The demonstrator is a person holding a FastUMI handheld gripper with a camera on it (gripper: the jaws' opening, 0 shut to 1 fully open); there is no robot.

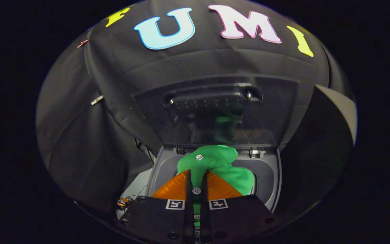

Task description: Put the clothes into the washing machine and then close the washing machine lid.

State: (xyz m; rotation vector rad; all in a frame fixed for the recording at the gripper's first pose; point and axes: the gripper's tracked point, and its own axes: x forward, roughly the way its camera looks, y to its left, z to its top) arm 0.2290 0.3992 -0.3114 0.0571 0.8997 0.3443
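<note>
The gripper [196,181] is clenched on a green garment [220,162], carried over the washing machine [269,176] opening near its rear edge. The lid [215,112] stands raised, evidently for loading.

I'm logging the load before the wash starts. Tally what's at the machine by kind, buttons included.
Green garment, pinched in the claw over the washing machine opening: 1
White buttons on it: 3
Washing machine: 1
Lid, standing open: 1
Claw, closed on the garment: 1
Total: 7
</note>
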